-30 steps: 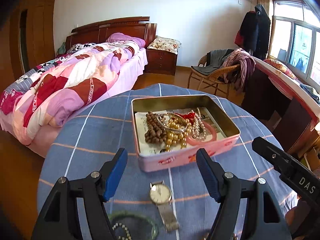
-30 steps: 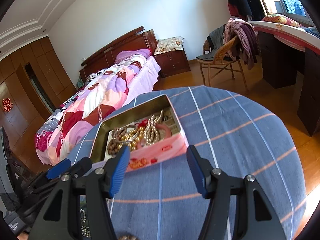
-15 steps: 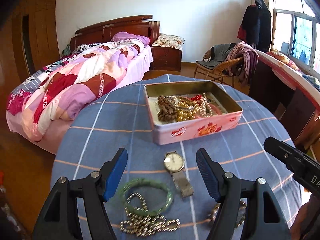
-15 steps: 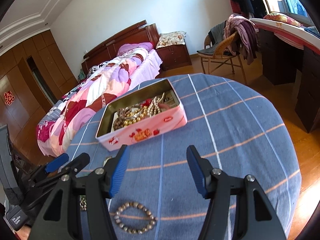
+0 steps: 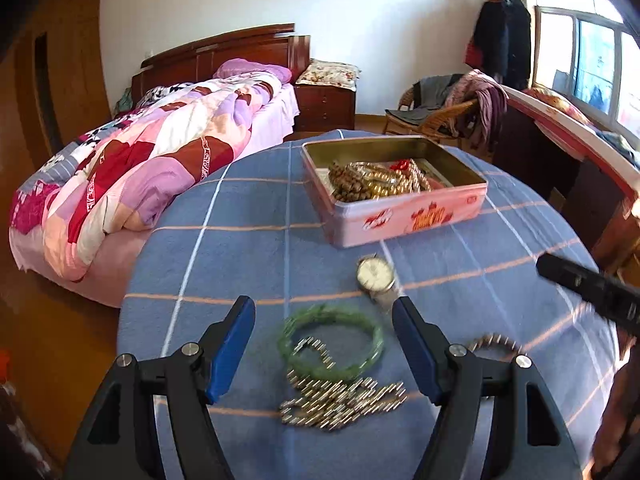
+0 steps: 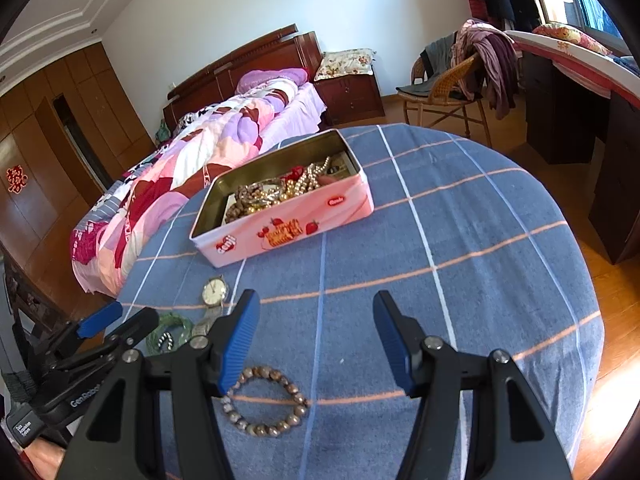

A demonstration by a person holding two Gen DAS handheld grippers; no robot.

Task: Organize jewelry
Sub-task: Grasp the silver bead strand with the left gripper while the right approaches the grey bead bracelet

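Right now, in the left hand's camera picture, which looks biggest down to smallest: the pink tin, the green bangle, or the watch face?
1. Pink tin, biggest even though farthest.
2. Green bangle, but it lies nearer the camera, which flatters it.
3. Watch face, clearly smallest.

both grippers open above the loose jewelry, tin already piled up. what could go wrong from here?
1. The silver chain lies partly across the green bangle; the left gripper grabbing one would likely drag the other.
2. The pink tin already holds a tangled heap; additions may snag.
3. The beaded bracelet sits under the right gripper's left finger, not centred between the fingers, so closing now may miss it.
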